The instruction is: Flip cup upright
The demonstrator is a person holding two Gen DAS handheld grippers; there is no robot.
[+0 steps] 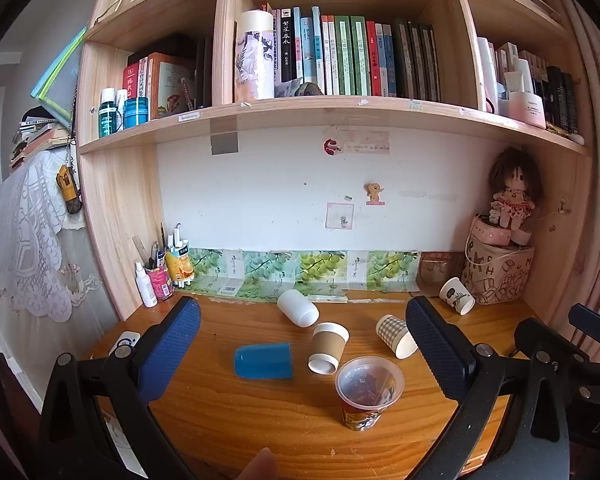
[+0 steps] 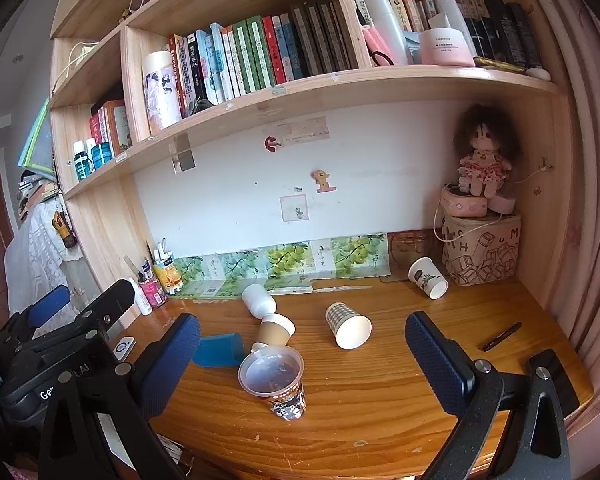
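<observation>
Several cups are on the wooden desk [image 1: 260, 420]. A clear plastic cup with a printed sleeve [image 1: 368, 392] [image 2: 274, 380] stands upright near the front. Lying on their sides are a blue cup [image 1: 264, 361] [image 2: 218, 350], a brown-sleeved paper cup [image 1: 327, 347] [image 2: 274, 330], a white cup [image 1: 298, 307] [image 2: 259, 299], a checked paper cup [image 1: 396, 335] [image 2: 347, 325] and a leaf-print paper cup [image 1: 457, 295] [image 2: 428, 278]. My left gripper [image 1: 300, 344] is open and empty above the desk front. My right gripper [image 2: 300, 352] is open and empty.
A pen holder [image 1: 158, 276] and a white bottle [image 1: 146, 286] stand at the back left. A printed bag [image 1: 500, 272] with a doll [image 1: 512, 196] sits at the back right. A black pen [image 2: 502, 336] lies on the right. Bookshelves hang above.
</observation>
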